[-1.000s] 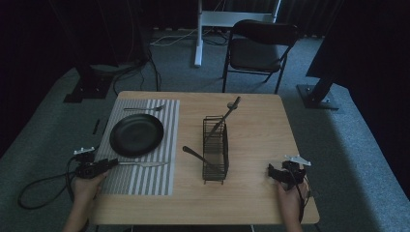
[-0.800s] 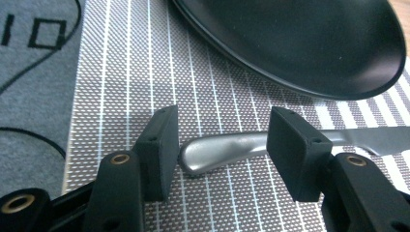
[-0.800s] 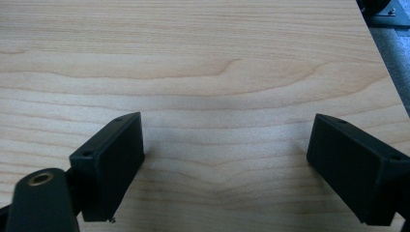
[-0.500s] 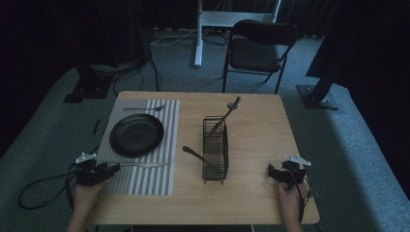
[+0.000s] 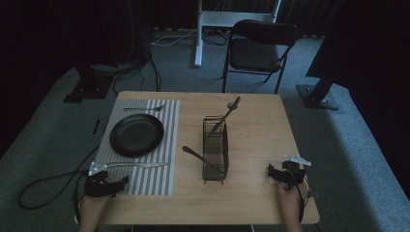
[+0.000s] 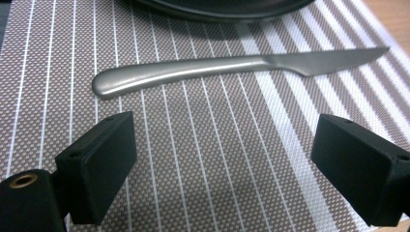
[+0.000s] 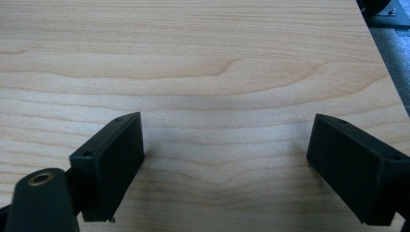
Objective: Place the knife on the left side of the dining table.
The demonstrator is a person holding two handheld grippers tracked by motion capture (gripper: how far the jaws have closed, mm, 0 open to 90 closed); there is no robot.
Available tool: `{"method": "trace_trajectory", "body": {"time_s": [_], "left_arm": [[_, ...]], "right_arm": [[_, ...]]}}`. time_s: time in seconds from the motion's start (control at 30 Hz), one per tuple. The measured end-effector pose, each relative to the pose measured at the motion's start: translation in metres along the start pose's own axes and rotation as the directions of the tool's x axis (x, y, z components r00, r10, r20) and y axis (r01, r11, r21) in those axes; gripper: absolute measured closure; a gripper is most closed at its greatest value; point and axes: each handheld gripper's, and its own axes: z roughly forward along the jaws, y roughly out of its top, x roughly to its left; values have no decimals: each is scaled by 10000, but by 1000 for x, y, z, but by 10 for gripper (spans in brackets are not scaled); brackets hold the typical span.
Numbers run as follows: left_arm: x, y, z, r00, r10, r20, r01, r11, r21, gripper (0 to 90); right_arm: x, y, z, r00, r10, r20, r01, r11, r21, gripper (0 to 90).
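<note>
1. The left gripper point(image 5: 104, 183) sits at the near left corner of the table point(image 5: 256, 203), over the near edge of the striped placemat point(image 5: 145, 181). Its jaws have just been opening and now stand wide apart with nothing between them, just bare mat.
2. The table knife point(image 6: 227, 67) lies flat on the placemat just beyond those jaws, not touching them. From the high view its handle points left and the blade tip right, and it runs along the near side of the black plate point(image 5: 136, 135).
3. A fork point(image 5: 145, 108) lies on the mat on the far side of the plate.
4. The right gripper point(image 5: 285, 175) is over at the near right of the table, jaws spread wide too, only bare wood in front of it.
5. In the middle stands a black wire cutlery basket point(image 5: 215, 150) with a couple of utensils poking out of it, well apart from both grippers.
</note>
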Motion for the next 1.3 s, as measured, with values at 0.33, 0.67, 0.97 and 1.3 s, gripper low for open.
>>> {"method": "trace_trajectory", "body": {"time_s": [0.33, 0.67, 0.97, 1.3], "left_arm": [[-9, -9, -2, 9899, 470, -1335, -501, 9986, -195, 0], [-16, -16, -5, 9698, 602, -2365, -785, 9945, -687, 0], [-15, -18, -1, 9645, 455, -2602, -702, 9938, -865, 1], [-11, -17, -5, 9411, 243, -3373, -658, 9915, -1120, 1]], "right_arm": [[0, 0, 0, 10000, -3, -2, 3, 10000, 0, 122], [0, 0, 0, 10000, 4, 1, -4, 10000, -5, 122], [0, 0, 0, 10000, 5, 1, -5, 10000, -7, 122], [0, 0, 0, 10000, 4, 1, -4, 10000, -5, 122]]}}
